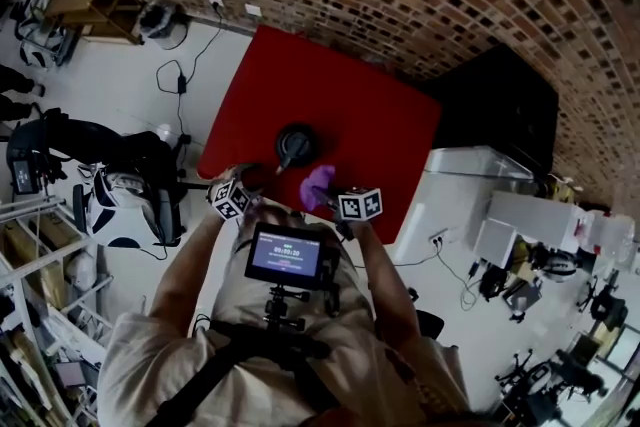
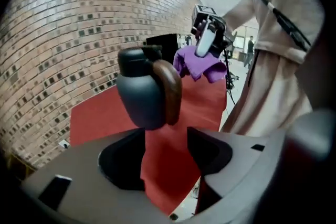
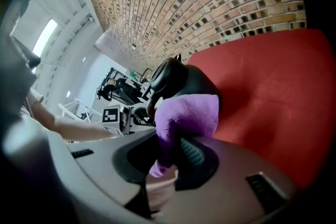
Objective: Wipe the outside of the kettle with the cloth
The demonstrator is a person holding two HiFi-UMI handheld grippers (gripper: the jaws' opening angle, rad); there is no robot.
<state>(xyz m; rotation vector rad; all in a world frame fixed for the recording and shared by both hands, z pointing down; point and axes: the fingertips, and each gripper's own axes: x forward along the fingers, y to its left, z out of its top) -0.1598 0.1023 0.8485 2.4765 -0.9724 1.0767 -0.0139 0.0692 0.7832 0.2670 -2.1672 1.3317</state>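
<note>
The left gripper hangs with its smooth grey jaws wide apart, only the red table between them. Just ahead stands the rounded, matte dark kettle, lid on, with a curved brown handle. To its right, the right gripper pinches the fluffy purple cloth close by the kettle.

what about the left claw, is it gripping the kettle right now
No, the left claw stands open with only bare red table between its jaws, and the kettle sits beyond them.
</note>
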